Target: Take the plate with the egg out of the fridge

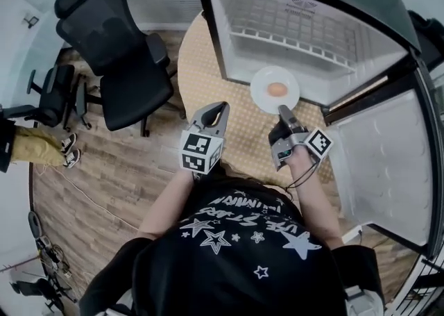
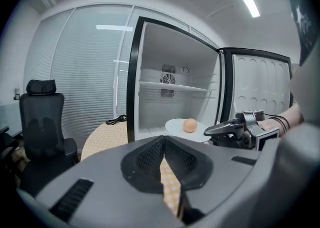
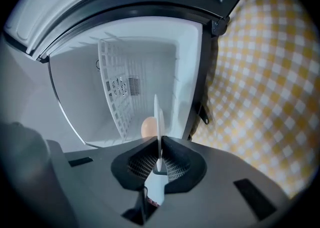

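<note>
A white plate (image 1: 265, 99) with a brown egg (image 1: 277, 89) on it hangs at the mouth of the open fridge (image 1: 229, 51), over the table. My right gripper (image 1: 283, 111) is shut on the plate's near rim. In the right gripper view the plate (image 3: 158, 122) shows edge-on between the jaws, with the egg (image 3: 148, 127) to its left. The left gripper view has the plate (image 2: 176, 127) and egg (image 2: 189, 125) just outside the fridge, held by the right gripper (image 2: 212, 130). My left gripper (image 1: 216, 110) is shut and holds nothing, left of the plate.
The fridge door (image 1: 388, 162) stands open at the right. A wire shelf (image 1: 291, 33) crosses the bare fridge interior. The fridge sits on a round table with a yellow checked cloth (image 1: 201, 78). Black office chairs (image 1: 118, 51) stand left on the wooden floor.
</note>
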### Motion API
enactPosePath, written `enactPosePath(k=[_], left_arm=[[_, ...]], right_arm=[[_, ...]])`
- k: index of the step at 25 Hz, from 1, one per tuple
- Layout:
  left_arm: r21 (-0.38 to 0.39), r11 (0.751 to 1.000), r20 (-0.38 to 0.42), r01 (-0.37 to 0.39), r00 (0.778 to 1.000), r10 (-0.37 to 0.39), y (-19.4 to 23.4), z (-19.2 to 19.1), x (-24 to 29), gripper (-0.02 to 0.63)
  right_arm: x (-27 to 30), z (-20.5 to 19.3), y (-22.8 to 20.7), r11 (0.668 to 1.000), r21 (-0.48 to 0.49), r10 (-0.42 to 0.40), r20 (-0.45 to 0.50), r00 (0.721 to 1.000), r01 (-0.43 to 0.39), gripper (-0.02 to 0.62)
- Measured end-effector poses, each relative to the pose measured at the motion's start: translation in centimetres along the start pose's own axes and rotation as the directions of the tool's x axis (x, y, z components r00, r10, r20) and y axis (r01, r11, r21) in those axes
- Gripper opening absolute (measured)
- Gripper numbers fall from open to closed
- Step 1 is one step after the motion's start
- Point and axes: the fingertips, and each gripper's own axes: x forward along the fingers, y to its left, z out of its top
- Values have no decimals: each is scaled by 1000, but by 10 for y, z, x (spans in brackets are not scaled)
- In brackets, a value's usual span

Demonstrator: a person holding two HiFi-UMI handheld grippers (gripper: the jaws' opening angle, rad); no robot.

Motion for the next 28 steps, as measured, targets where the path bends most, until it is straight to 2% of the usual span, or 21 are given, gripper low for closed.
enactPosePath(k=[8, 17, 28], left_arm=[[-58, 988, 6, -141, 990, 142, -36, -18, -55, 9], [-123, 948, -12, -295, 955, 296, -53, -38, -102, 9], [-156, 926, 0, -344, 937, 348, -47, -51, -141, 9]], right_arm=[[-39, -16, 5, 1000, -16, 2, -136, 991, -4, 38], [-58, -35, -6, 999, -31, -21, -280, 960, 13, 38], [-52, -62, 9, 999, -46, 11, -328, 945, -28, 38]])
